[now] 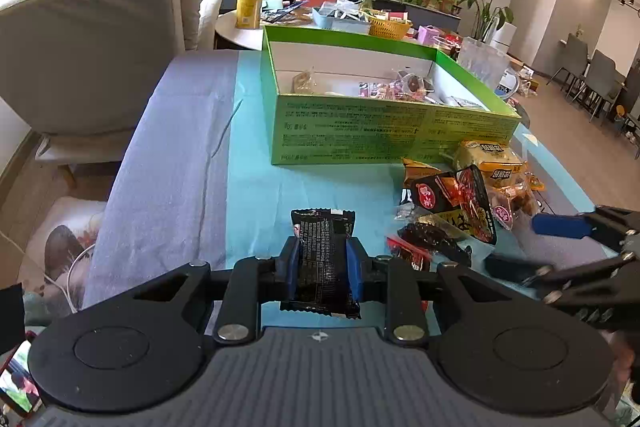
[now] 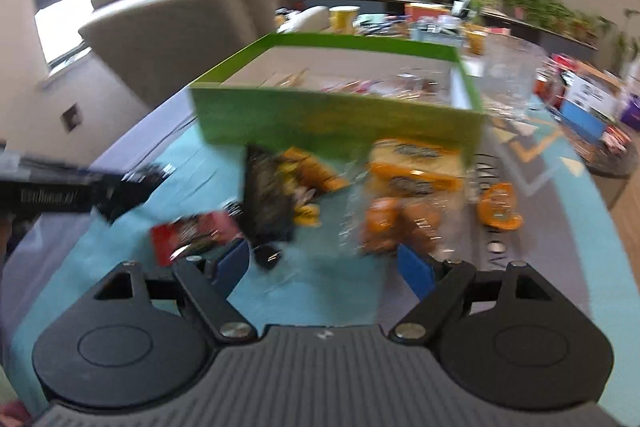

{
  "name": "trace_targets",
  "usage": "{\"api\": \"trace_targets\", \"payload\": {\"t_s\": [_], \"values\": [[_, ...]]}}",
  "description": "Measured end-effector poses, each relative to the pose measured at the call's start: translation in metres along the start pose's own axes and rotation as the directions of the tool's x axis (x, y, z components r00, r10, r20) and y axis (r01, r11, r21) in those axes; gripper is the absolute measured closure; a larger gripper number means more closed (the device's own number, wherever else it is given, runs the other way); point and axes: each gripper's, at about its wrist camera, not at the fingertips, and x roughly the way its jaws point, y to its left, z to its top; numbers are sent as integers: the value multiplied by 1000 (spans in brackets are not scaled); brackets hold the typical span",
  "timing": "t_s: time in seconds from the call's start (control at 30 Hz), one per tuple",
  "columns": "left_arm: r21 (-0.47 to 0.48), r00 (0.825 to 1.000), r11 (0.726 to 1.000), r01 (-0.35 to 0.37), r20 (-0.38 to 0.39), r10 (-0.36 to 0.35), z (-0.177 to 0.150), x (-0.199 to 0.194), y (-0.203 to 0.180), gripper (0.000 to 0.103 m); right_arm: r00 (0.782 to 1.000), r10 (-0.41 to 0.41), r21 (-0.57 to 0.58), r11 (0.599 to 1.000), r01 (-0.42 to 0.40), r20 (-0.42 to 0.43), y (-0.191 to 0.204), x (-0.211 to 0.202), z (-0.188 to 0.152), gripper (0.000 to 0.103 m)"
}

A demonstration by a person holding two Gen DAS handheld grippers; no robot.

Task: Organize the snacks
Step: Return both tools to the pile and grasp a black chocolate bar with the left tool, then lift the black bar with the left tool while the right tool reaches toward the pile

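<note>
Left hand-held gripper (image 1: 323,269) clamped on a black snack packet (image 1: 323,259), blue pads (image 1: 355,269) pressed against both long edges, packet pointing lengthwise away from the camera and lifted a little above the teal cloth (image 1: 256,187) of the worktop. Seen again from the right wrist view as a dark blurred shape at the left edge (image 2: 120,187), packet in its grip. Right hand-held gripper (image 2: 326,267) spread open, nothing between its blue pads (image 2: 416,269), hanging just short of the loose heap of snacks; from the left wrist view, in from the right side (image 1: 532,243) with one blue pad beside the pile. Heap made up of a black-and-red packet (image 1: 460,203), yellow-orange bags (image 1: 496,155), a small dark wrapped sweet (image 1: 432,239), all jumbled and touching, just in front of the green box (image 1: 360,131). In the right wrist view, much smeared by blur: a red packet (image 2: 192,231) nearest the left pad, a dark packet (image 2: 268,203) behind it, a clear bag of orange pieces (image 2: 396,223) towards the right pad, a round orange item (image 2: 500,207) apart on the right. Green box open-topped, white inside, a few wrapped snacks (image 1: 400,89) already lying at its far right part, one small bag (image 1: 304,81) towards the left. Beige sofa (image 1: 100,27) off to the left, beyond the worktop.
</note>
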Motion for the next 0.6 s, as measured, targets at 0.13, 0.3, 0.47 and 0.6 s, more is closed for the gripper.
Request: {"api": "trace_targets", "payload": {"t_s": [0.13, 0.3, 0.47, 0.6], "values": [[-4, 1000, 1000, 0, 7, 0, -1, -5, 1, 80, 1000, 8, -69, 998, -10, -27, 15, 12, 1, 58], [-17, 1000, 1000, -7, 9, 8, -1, -7, 4, 80, 1000, 13, -77, 997, -13, 3, 19, 9, 5, 58], [-13, 1000, 1000, 3, 3, -3, -2, -4, 1, 80, 999, 7, -19, 1000, -6, 37, 17, 7, 14, 58], [-12, 1000, 1000, 5, 5, -5, -2, -5, 0, 80, 999, 2, -26, 1000, -1, 39, 19, 10, 13, 59]]}}
